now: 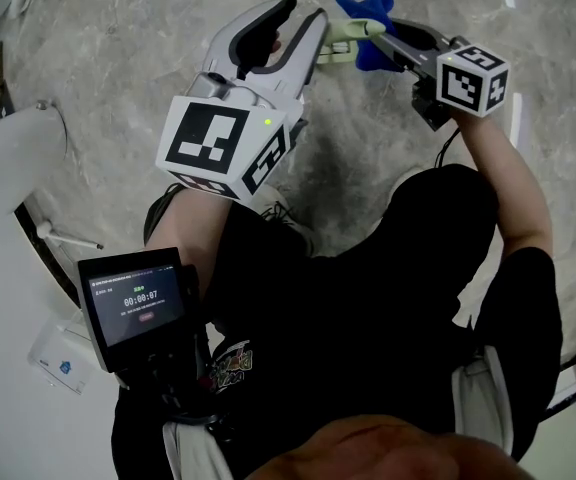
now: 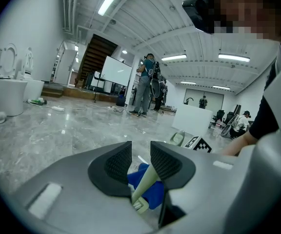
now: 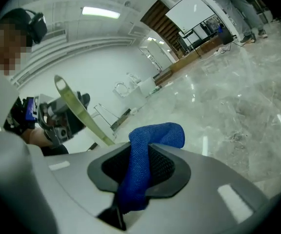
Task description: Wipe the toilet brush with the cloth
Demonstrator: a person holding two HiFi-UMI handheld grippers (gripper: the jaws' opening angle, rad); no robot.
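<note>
Wiping seems in hand: the left gripper pinches the toilet brush between its fingers, the right gripper clamps the cloth just beyond them, and the cloth next needs rubbing along the brush.

There are two grippers, the left gripper at twelve o'clock in the head view and the right gripper at one o'clock. There are two marker cubes, one marker cube on the left and one on the right. There is one cloth, one toilet brush and one screen at seven o'clock. Two toilets stand at nine o'clock in the left gripper view, one toilet beside the other.
</note>
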